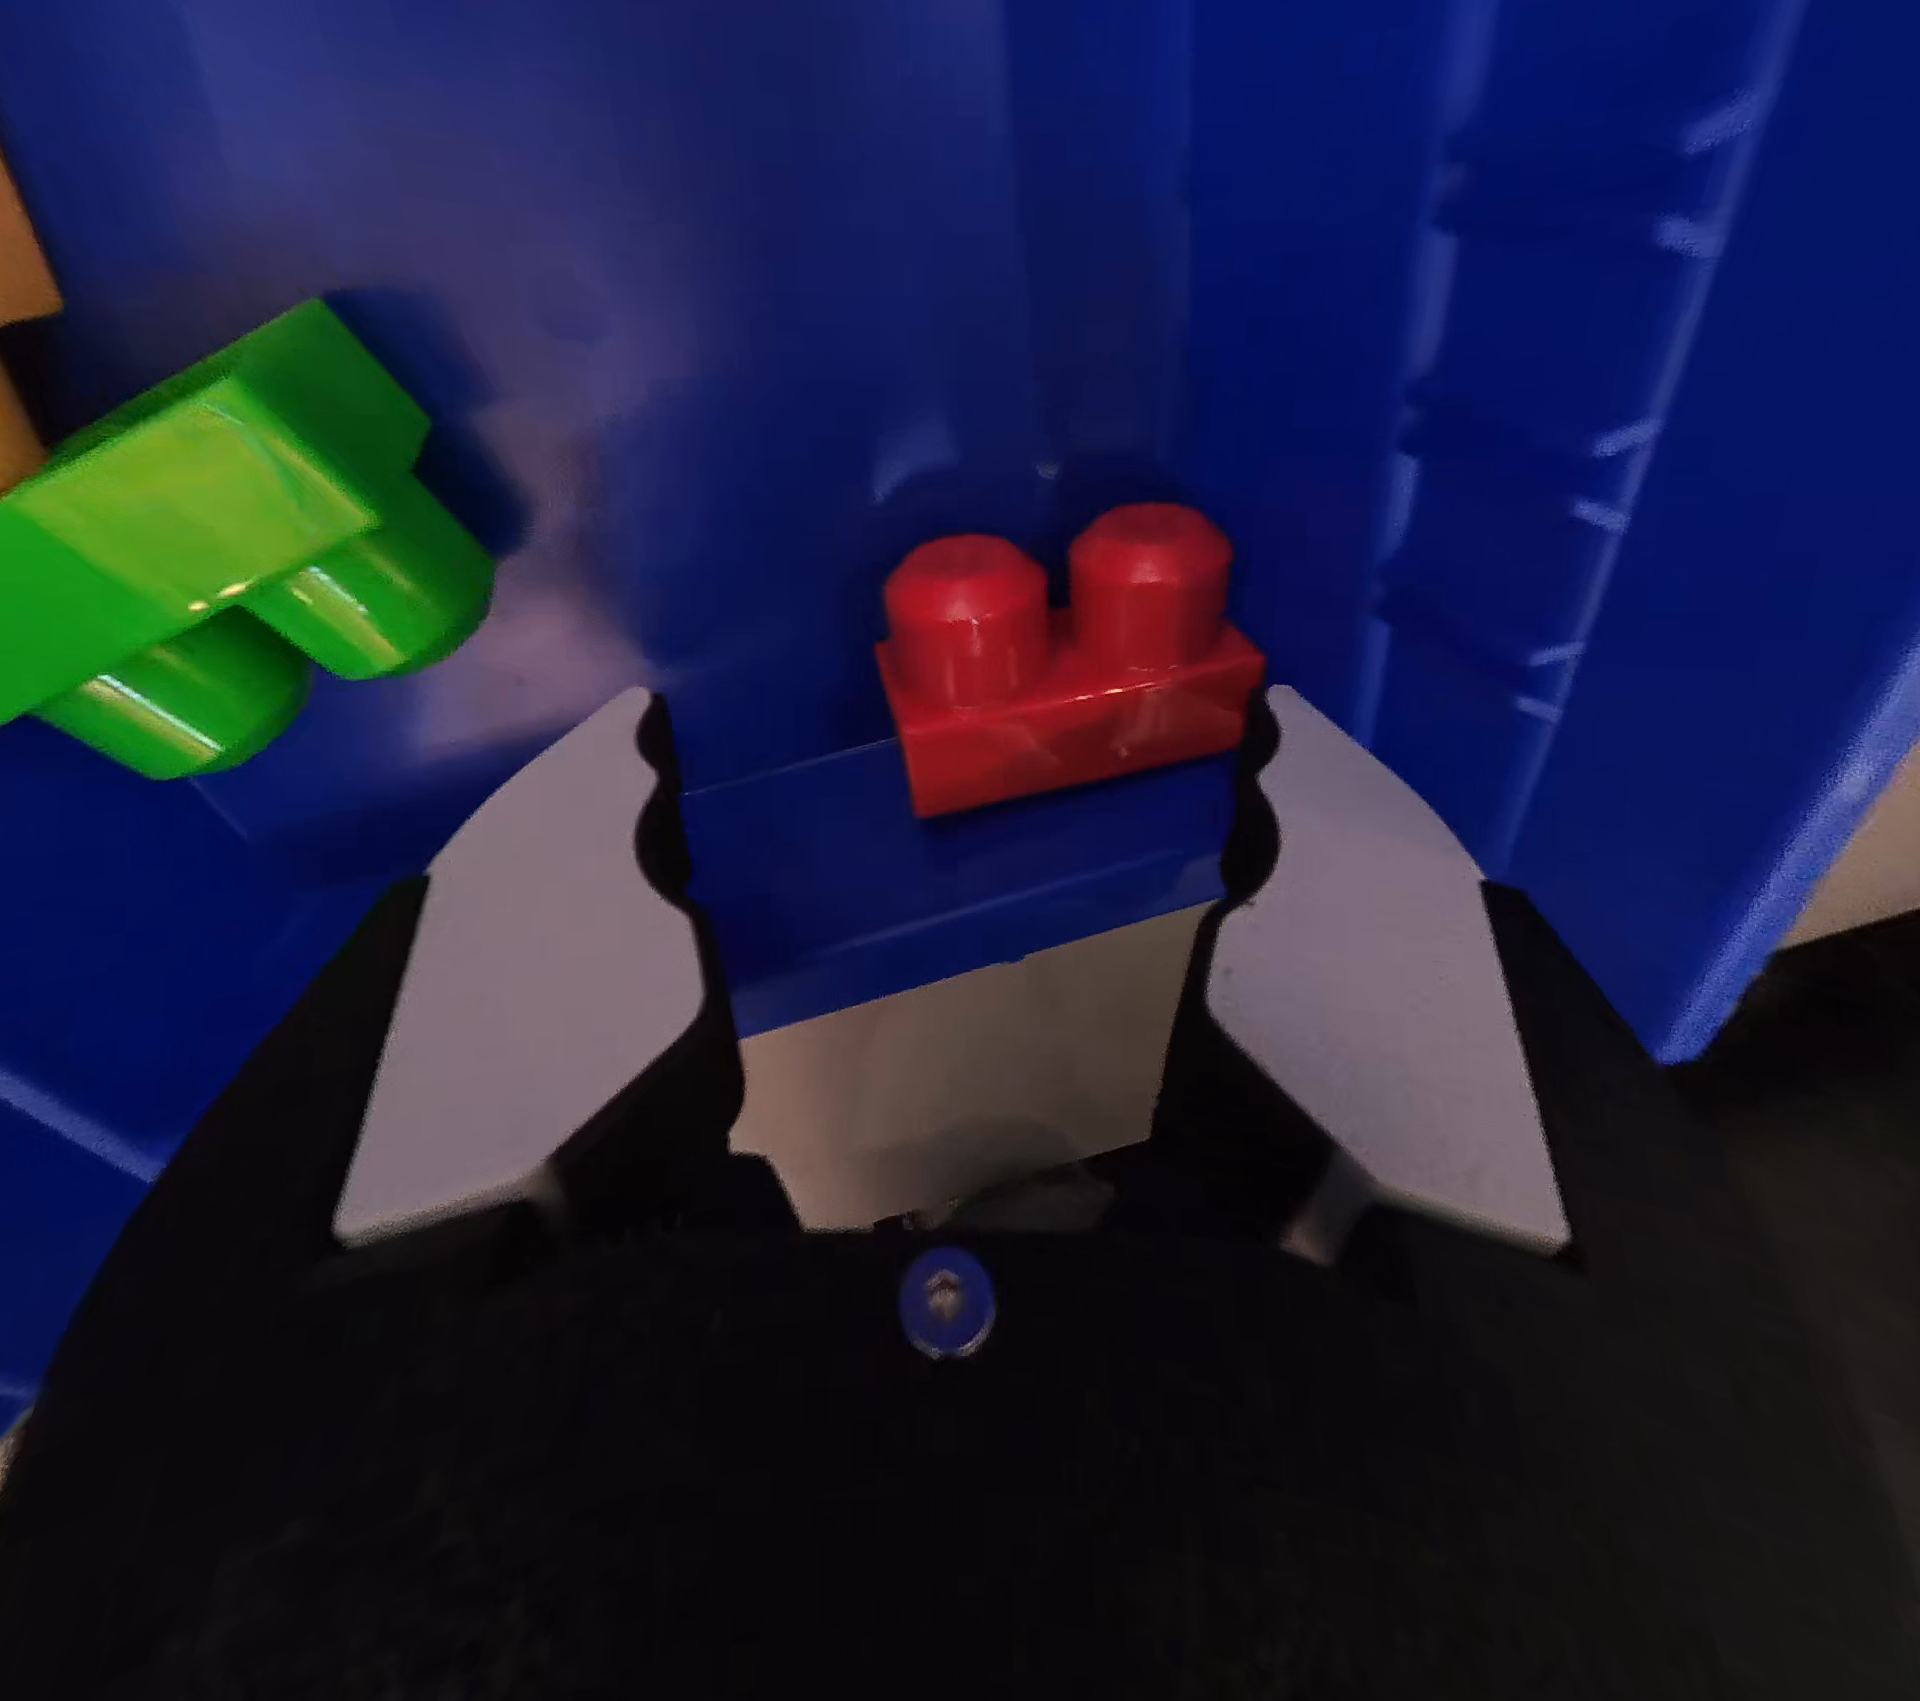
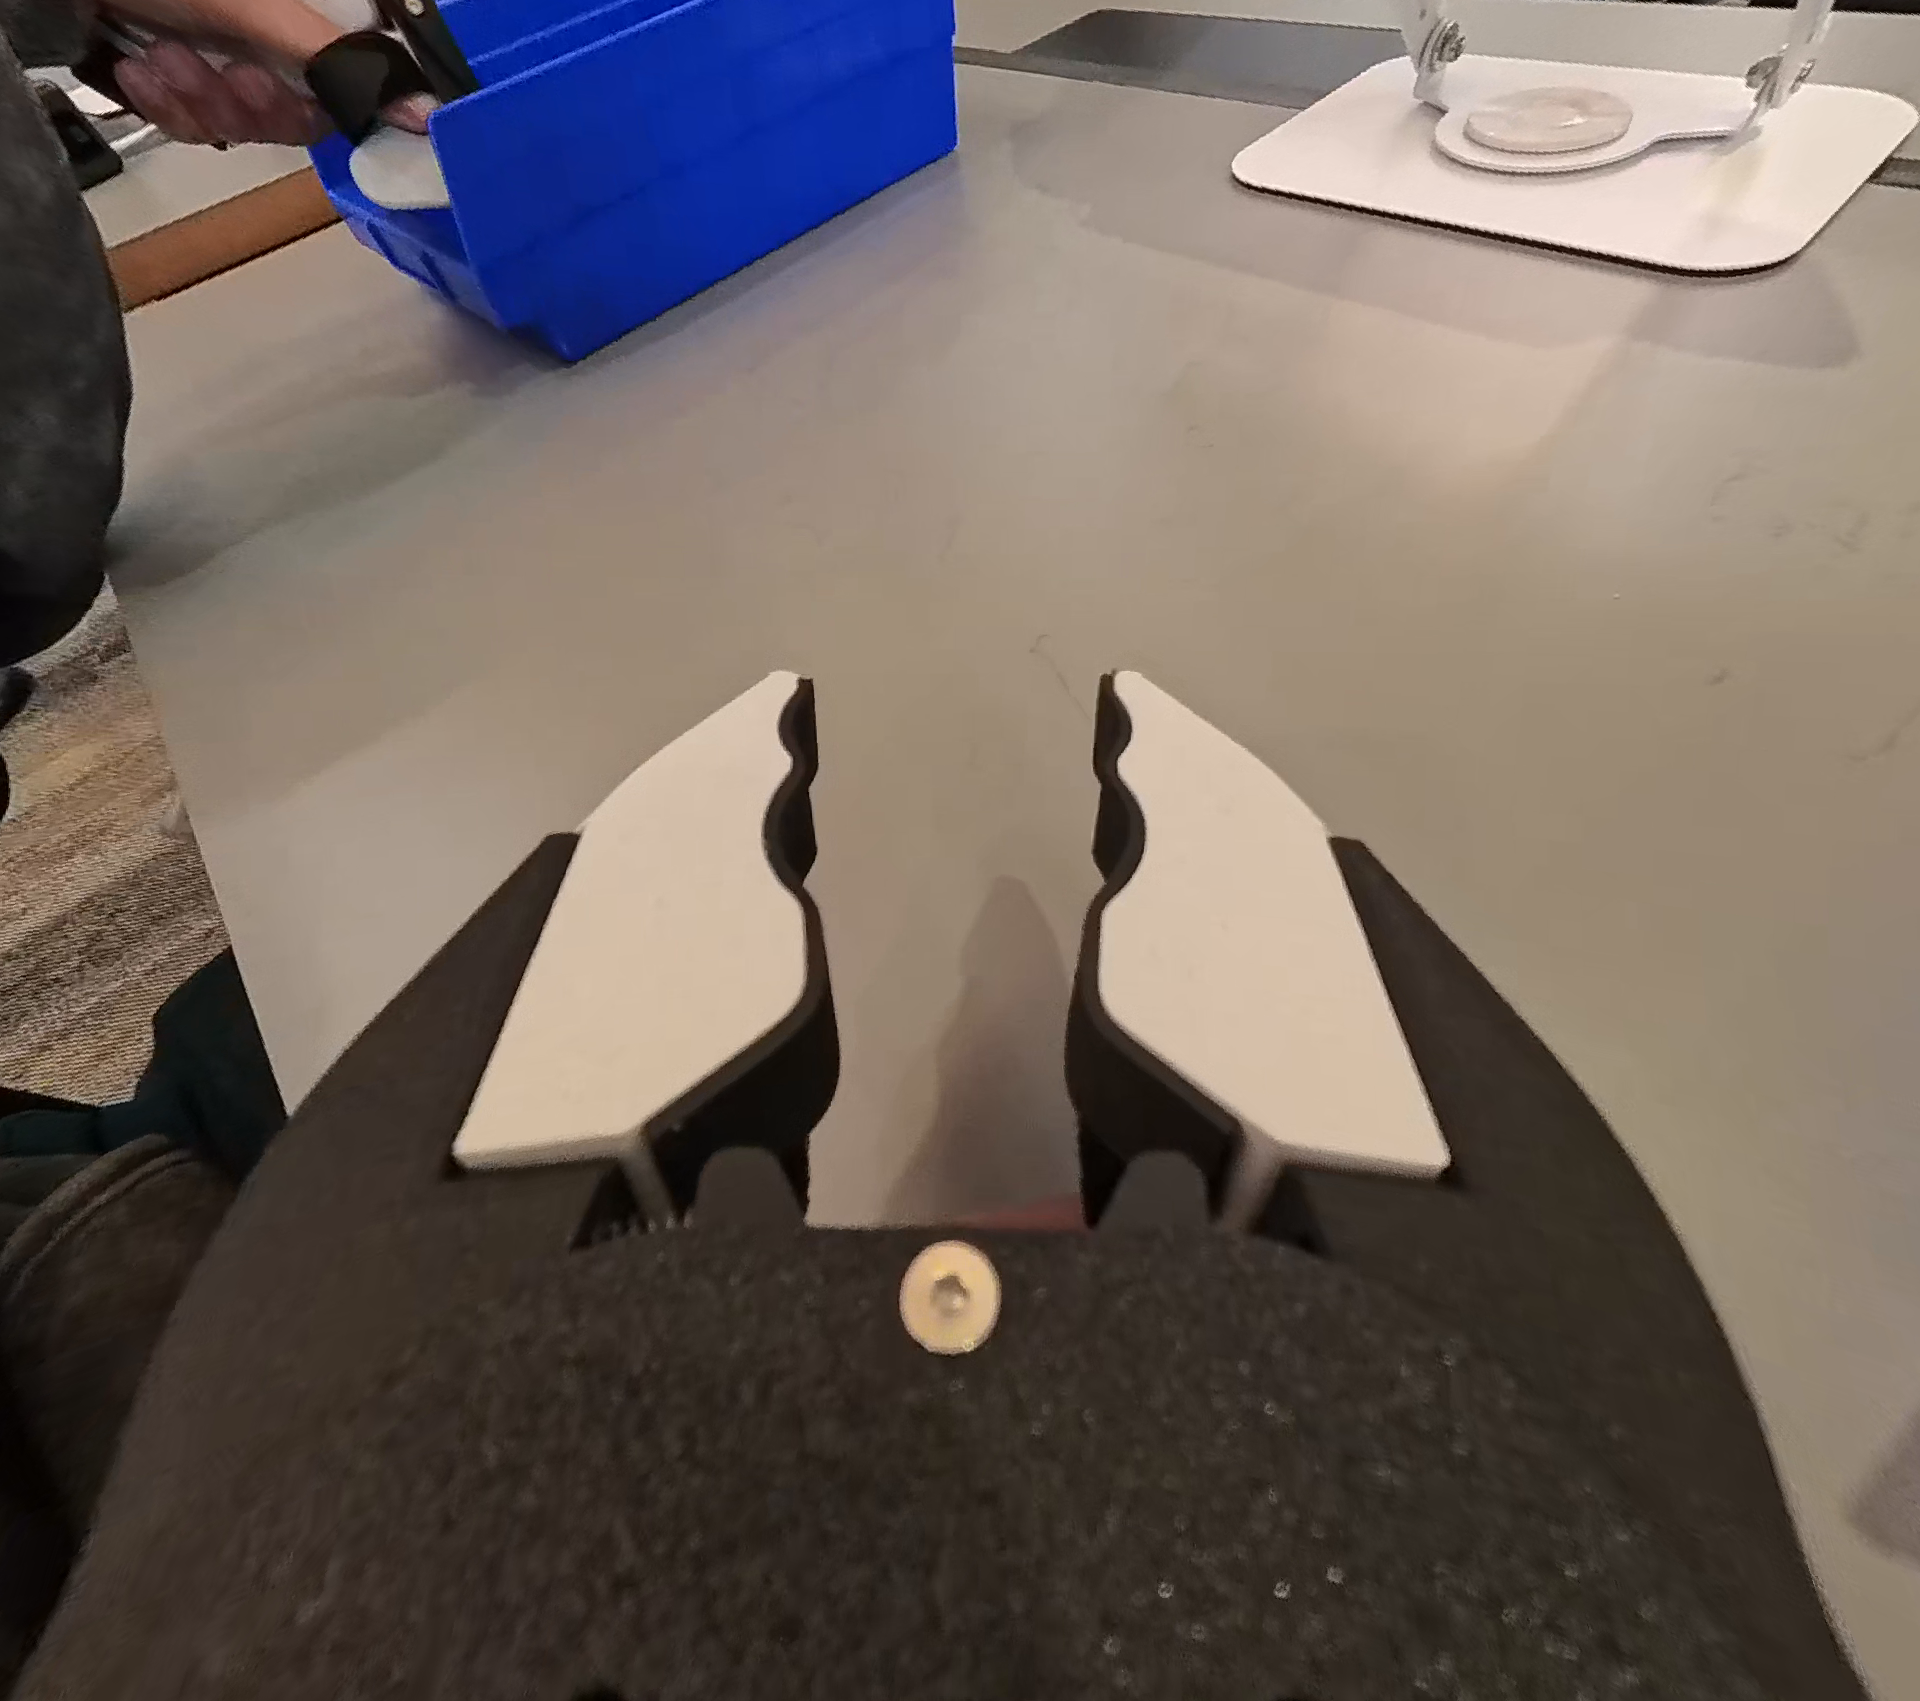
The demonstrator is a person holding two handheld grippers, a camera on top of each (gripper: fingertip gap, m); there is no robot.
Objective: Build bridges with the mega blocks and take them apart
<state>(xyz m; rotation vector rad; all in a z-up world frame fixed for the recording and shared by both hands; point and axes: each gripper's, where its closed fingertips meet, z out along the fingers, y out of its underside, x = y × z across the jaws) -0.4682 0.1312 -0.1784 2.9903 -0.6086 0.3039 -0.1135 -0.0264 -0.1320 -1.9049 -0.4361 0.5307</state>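
Inside the blue bin [image 1: 1039,145], our left tongs [image 1: 956,810] clench a blue block [image 1: 935,862] with a red block [image 1: 1070,695] on top — likely fetching; right tongs [image 2: 956,778] hang released over the table [image 2: 1247,508].

2 red blocks [image 1: 1070,695], 1 green block [image 1: 239,529], 1 blue block [image 1: 935,862], 1 bin [image 2: 707,124], 1 white stand [image 2: 1569,165], 2 grippers [image 2: 956,716].

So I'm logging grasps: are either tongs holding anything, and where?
Left tongs clamp the blue block by its two short ends, red block on top. Right tongs hold nothing.
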